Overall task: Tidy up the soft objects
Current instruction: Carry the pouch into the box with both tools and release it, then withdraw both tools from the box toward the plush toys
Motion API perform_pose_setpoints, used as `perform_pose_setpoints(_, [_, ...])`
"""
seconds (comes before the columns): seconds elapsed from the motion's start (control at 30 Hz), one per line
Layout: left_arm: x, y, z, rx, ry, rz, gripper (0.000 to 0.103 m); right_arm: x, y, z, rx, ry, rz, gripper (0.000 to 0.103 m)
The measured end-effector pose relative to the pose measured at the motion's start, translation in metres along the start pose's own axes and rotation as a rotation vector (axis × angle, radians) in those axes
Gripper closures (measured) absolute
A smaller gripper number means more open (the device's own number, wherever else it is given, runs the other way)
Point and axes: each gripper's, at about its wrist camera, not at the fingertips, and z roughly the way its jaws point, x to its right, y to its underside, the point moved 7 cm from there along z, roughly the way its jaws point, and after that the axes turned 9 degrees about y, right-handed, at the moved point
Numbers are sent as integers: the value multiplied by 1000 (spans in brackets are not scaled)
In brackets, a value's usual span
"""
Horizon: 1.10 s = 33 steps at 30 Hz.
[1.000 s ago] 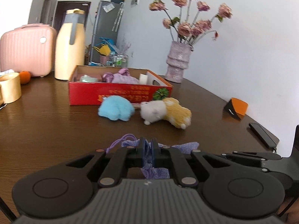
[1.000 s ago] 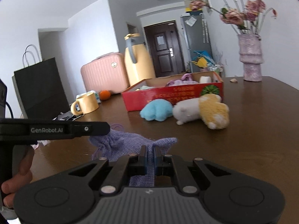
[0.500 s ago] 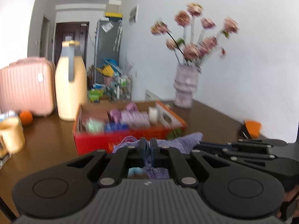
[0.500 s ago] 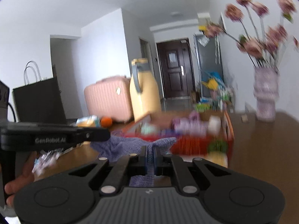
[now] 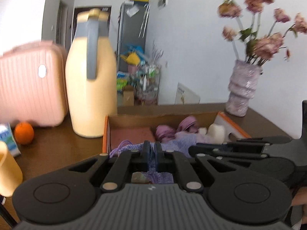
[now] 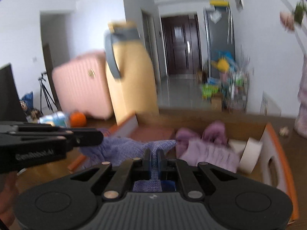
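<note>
In the left wrist view, the left gripper (image 5: 151,154) has its two fingers pressed together on a fold of the lavender knitted pouch (image 5: 184,140), which hangs in front of the camera above the near end of the open cardboard box (image 5: 132,118). The box sits on the brown wooden table (image 5: 51,147); a pink-purple soft item (image 5: 167,132) and a white roll of tape (image 5: 216,132) lie inside it toward its right end, while its left part shows bare reddish floor. The right gripper (image 5: 193,149) reaches in from the right side of this view, its tips at the pouch. Behind the box stand a cream-yellow thermos jug (image 5: 92,88) and a pink suitcase (image 5: 28,84), with an orange (image 5: 24,133) in front of the suitcase and a yellow mug (image 5: 7,172) at the left edge. A pale purple vase (image 5: 242,94) with dried roses stands just beyond the far right corner of the box. In the right wrist view, which is blurred, the right gripper (image 6: 153,156) is likewise clamped on the pouch (image 6: 124,149), whose cloth stretches leftward to the left gripper (image 6: 99,140) entering from the left. The pouch is held over the box (image 6: 272,153), whose orange-edged right wall runs down the right side, with the soft purple item (image 6: 203,141) and tape (image 6: 249,156) lying beyond the fingers.
</note>
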Motion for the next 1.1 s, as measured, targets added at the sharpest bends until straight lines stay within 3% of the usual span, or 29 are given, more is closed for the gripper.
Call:
perform_pose_setpoints(0.13, [-14, 26, 20, -87, -20, 13, 96, -5, 22, 30, -84, -16, -4, 95])
perform_pose_setpoints(0.27, [-16, 32, 22, -109, -44, 11, 93, -7, 24, 31, -81, -2, -9, 87])
perform_pose_setpoints(0.4, [-11, 28, 14, -84, -84, 36, 68, 4, 15, 19, -64, -5, 40, 79])
perform_pose_setpoints(0.43, [-9, 26, 9, -77, -89, 42, 68, 10, 12, 12, -53, 4, 59, 77])
perform_pose_setpoints(0.57, [1, 8, -23, -32, -130, 69, 66, 26, -10, -27, -9, 35, 79, 71])
perform_pose_setpoints(0.77, [28, -27, -106, 123, -162, 111, 44, 40, -40, -120, 142, 98, 42, 43])
perform_pose_setpoints(0.97, [56, -28, -169, 207, -180, 122, 36, 49, -28, -198, 243, 162, 39, 33])
perform_pose_setpoints(1.03, [64, -24, -186, 238, -196, 135, 28, 48, -22, -214, 262, 163, 40, 25])
perform_pose_setpoints(1.1, [71, -18, -203, 272, -199, 143, 28, 44, -14, -232, 278, 156, 32, 21])
